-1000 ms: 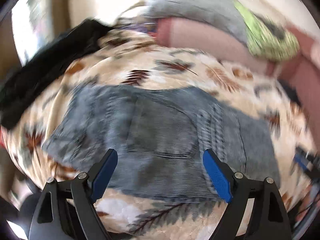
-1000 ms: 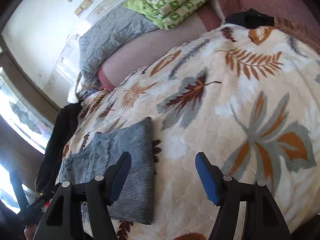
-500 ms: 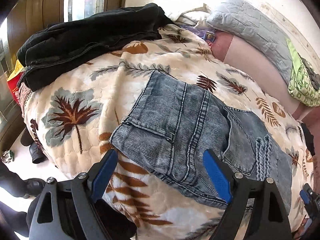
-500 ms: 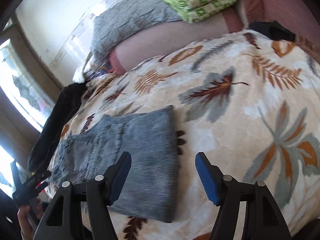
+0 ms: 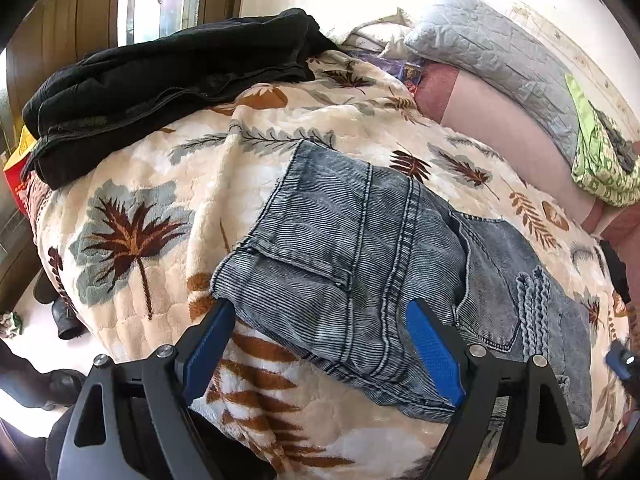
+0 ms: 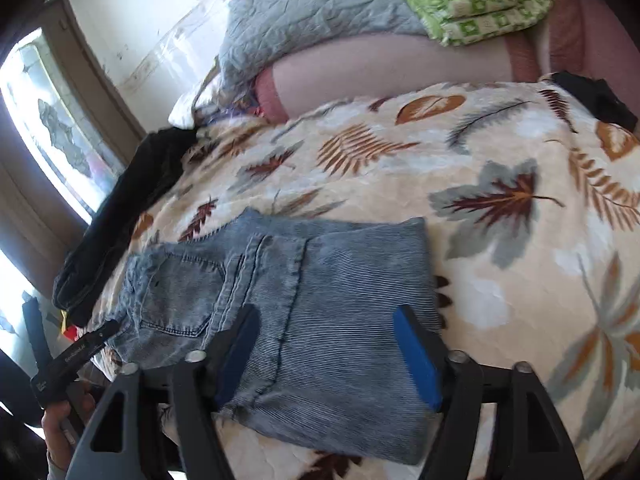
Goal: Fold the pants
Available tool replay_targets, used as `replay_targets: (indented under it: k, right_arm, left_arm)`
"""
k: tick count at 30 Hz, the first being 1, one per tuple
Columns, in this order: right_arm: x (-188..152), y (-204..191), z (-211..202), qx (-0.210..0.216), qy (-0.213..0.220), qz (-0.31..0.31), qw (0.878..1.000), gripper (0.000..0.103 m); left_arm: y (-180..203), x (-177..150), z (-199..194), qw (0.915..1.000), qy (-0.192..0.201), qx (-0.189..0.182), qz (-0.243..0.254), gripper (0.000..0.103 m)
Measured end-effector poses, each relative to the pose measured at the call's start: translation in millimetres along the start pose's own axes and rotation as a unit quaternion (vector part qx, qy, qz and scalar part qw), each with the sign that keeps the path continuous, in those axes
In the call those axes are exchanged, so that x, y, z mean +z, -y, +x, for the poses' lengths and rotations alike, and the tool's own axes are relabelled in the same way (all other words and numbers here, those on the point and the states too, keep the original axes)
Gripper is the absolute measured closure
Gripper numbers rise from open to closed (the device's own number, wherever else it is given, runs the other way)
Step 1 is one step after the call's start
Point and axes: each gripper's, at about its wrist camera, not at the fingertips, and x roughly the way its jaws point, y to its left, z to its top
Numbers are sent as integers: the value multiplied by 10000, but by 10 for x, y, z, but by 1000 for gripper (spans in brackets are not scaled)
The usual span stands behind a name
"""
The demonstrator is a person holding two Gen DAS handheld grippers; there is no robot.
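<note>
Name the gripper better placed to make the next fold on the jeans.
Probably the left gripper: open, it straddles the waistband edge of the jeans. The right gripper, jaws opening, hovers over the already folded end.

Ribbed, faded denim pants (image 5: 360, 264) lie on a plush, quilted leaf-print blanket (image 5: 160, 184).

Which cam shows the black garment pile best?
Left wrist: the black garment pile lies in full view at the blanket's far corner. Right wrist catches only a narrow, foreshortened strip along the window-side edge.
</note>
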Motion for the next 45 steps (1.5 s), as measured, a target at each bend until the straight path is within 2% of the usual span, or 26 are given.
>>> replay_targets:
  k: [1, 2, 4, 7, 10, 13, 15, 17, 18, 20, 22, 24, 26, 27, 28, 30, 32, 33, 35, 37, 38, 39, 40, 43, 45]
  right_arm:
    - [-25, 5, 132, -59, -244, -21, 9997, 20]
    - [-82, 25, 367, -323, -796, 5, 9963, 20]
    - [-73, -59, 360, -458, -732, -225, 9960, 20]
    - [142, -156, 236, -107, -668, -107, 9977, 20]
    - [445, -199, 216, -115, -492, -158, 9986, 20]
    - [726, -146, 425, 167, -719, 35, 9973, 20]
    - [806, -65, 701, 397, -1128, 316, 9923, 20]
    - [750, 81, 1026, -67, -1717, 694, 9827, 21]
    - [757, 77, 1041, -78, -1745, 718, 9820, 22]
    - [885, -74, 916, 98, -1569, 436, 9866, 23]
    - [1070, -245, 808, 146, -1307, 142, 9912, 23]
    - [1228, -416, 834, 203, -1220, -190, 9921, 23]
    - [1376, -598, 1020, 251, -1258, -484, 9906, 24]
    - [1412, -682, 1128, 260, -1313, -623, 9890, 27]
    - [1444, -757, 1238, 278, -1375, -767, 9871, 31]
    - [1446, -962, 1547, 171, -1596, -1162, 9802, 50]
    - [1417, -1075, 1850, -38, -1839, -1472, 9718, 58]
    - [1369, -1118, 2010, -126, -2015, -1593, 9664, 76]
    - [1307, -1219, 2074, -310, -1976, -1932, 9606, 95]
    - [1248, -1343, 2027, -685, -1736, -2405, 9525, 99]
    - [1181, -1425, 2030, -1198, -1486, -2828, 9400, 100]
    - [1141, -1449, 2052, -1457, -1386, -3019, 9319, 101]
    - [1123, -1433, 2076, -1552, -1397, -3038, 9296, 101]
    - [1187, -1346, 2030, -1369, -1271, -2531, 9492, 101]
    - [1236, -1337, 1893, -1374, -1033, -2433, 9546, 100]
  left_arm:
    - [-12, -3, 4, 10000, 7, -20, -24, 16]
    - [-25, -6, 5, 10000, 8, -43, -54, 16]
    - [-36, -11, -11, 9999, 64, -99, -26, 16]
    - [-6, -23, -65, 9997, 228, -109, 46, 15]
    - [118, -3, -151, 9988, 336, -320, 158, 16]
    - [383, 17, -227, 9957, 313, -732, 474, 15]
    - [637, 11, -292, 9909, 353, -1041, 774, 15]
    - [856, 16, -312, 9842, 226, -1474, 957, 16]
    - [994, 19, -308, 9770, 42, -1844, 1070, 15]
    - [1132, 66, -325, 9692, -45, -2095, 1295, 15]
    - [1147, 190, -350, 9735, 190, -1821, 1368, 15]
    - [1041, 355, -277, 9801, 391, -1494, 1246, 15]
    - [878, 457, -142, 9890, 441, -952, 1040, 15]
    - [711, 496, -36, 9946, 398, -558, 783, 16]
    - [605, 498, 34, 9971, 306, -402, 574, 16]
    - [332, 474, 172, 9995, 47, -282, 103, 16]
    - [188, 434, 314, 9998, -177, -52, -54, 16]
    - [169, 402, 415, 9993, -366, 108, 50, 16]
    - [150, 341, 523, 9981, -583, 137, 160, 16]
    - [188, 314, 528, 9974, -543, 282, 387, 16]
    - [220, 298, 541, 9967, -532, 366, 484, 16]
    - [251, 281, 548, 9960, -515, 453, 568, 16]
    - [266, 277, 544, 9958, -500, 487, 597, 16]
    - [240, 276, 531, 9962, -496, 438, 558, 16]
    - [231, 280, 518, 9962, -467, 443, 588, 16]
